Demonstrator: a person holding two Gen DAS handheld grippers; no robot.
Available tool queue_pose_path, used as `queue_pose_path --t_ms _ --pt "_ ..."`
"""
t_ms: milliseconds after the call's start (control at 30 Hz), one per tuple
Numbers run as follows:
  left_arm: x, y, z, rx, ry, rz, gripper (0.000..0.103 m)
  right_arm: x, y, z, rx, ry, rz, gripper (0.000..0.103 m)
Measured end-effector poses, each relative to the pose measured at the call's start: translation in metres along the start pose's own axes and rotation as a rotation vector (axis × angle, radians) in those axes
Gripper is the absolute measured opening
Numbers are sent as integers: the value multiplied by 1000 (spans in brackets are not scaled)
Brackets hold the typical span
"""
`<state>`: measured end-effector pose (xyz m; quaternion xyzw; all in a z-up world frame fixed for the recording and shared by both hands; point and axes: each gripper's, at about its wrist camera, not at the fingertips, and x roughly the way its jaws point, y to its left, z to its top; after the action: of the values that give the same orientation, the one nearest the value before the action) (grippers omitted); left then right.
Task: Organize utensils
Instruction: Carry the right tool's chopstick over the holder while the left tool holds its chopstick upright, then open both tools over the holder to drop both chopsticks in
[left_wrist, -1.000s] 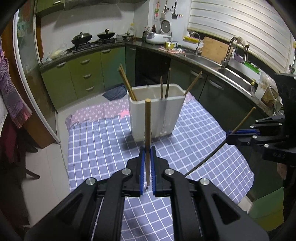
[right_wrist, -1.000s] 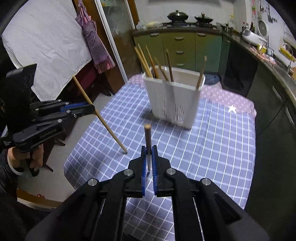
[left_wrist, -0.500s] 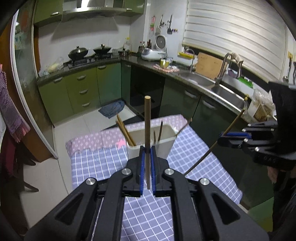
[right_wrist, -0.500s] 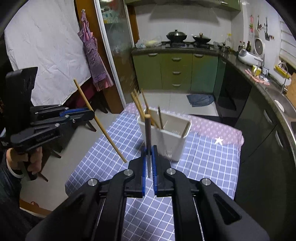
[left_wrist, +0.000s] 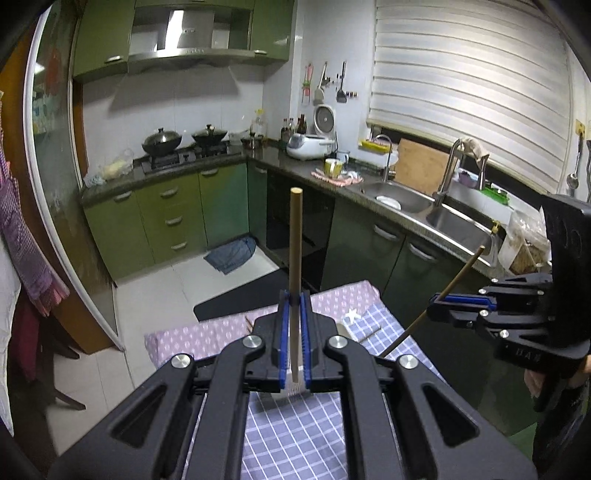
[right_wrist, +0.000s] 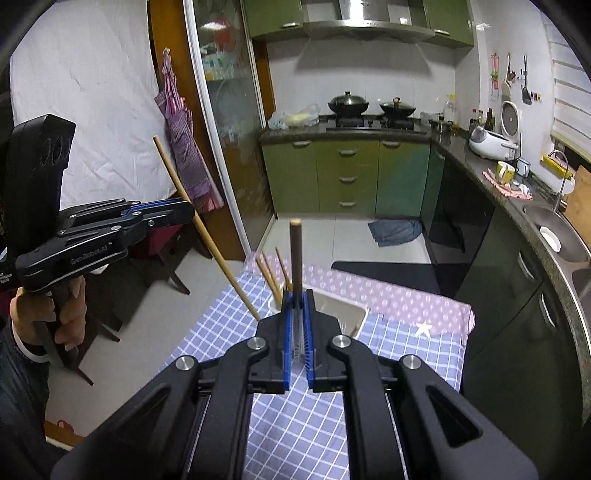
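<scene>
- One kitchen surrounds the scene, with green cabinets (right_wrist: 347, 173) and two lidded woks (right_wrist: 348, 102) on the stove.
- One table (right_wrist: 221, 325) stands below both grippers, spread with a blue checked cloth and a pink dotted one at its far end.
- One white utensil holder (right_wrist: 343, 314) stands on the table; the right wrist view shows three chopsticks (right_wrist: 269, 276) leaning in its left compartment. Its other contents are hidden behind the gripper.
- Two hand-held grippers are in view, raised above the table.
- The left gripper (left_wrist: 294, 295) is clenched on one light wooden chopstick (left_wrist: 295, 240), which stands upright between its blue pads (left_wrist: 283, 332); in the right wrist view that chopstick slants down toward the holder.
- The right gripper (right_wrist: 295, 295) grasps one darker chopstick (right_wrist: 295, 251), upright in its pads; from the left wrist view it runs diagonally.
- One hand (right_wrist: 48, 314) of the person shows, wrapped around the left gripper's handle.
</scene>
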<state>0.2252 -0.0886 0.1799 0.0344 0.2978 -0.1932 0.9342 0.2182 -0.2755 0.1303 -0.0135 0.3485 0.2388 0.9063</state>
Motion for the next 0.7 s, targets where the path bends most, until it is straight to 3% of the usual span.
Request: queue_pose_path --t_ms 167,300,700 --pt "18 -3 14 6 -7 18 6 -3 -9 25 6 -51 -59 6" --pt "46 -4 7 4 34 22 6 17 -24 35 31 -36 -73 6" --pt "107 8 -35 -16 121 32 6 93 -41 18 55 19 -72 6"
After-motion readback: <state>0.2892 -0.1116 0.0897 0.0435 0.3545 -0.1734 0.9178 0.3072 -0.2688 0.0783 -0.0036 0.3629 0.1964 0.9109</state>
